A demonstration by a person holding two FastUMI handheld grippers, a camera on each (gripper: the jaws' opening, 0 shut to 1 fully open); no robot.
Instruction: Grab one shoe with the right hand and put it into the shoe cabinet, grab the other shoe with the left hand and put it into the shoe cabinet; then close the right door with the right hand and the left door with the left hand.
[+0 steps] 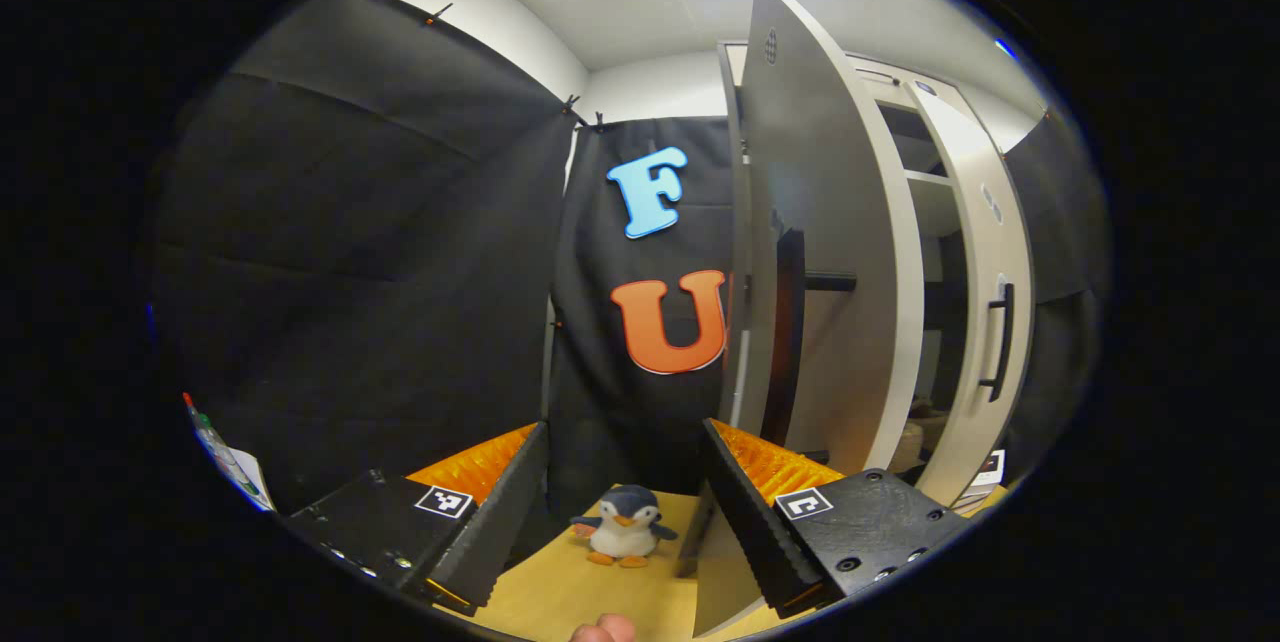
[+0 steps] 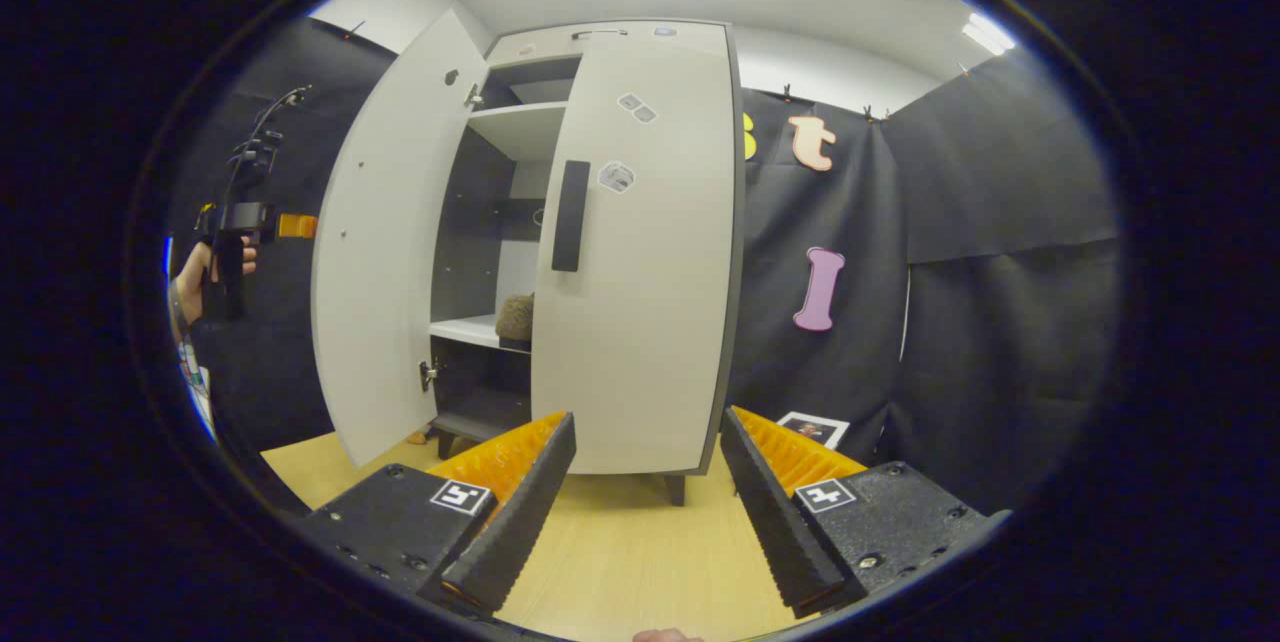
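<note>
No words, brand names or numbers can be read. Small stickers on the cabinet's right door (image 2: 640, 262), above and beside its handle (image 2: 570, 215), are too small and blurred to make out.

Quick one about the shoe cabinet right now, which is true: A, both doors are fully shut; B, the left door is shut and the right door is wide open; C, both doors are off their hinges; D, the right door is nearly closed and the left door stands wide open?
D: in the right gripper view the right door covers most of the opening, while the left door swings far outward from the shoe cabinet.
</note>
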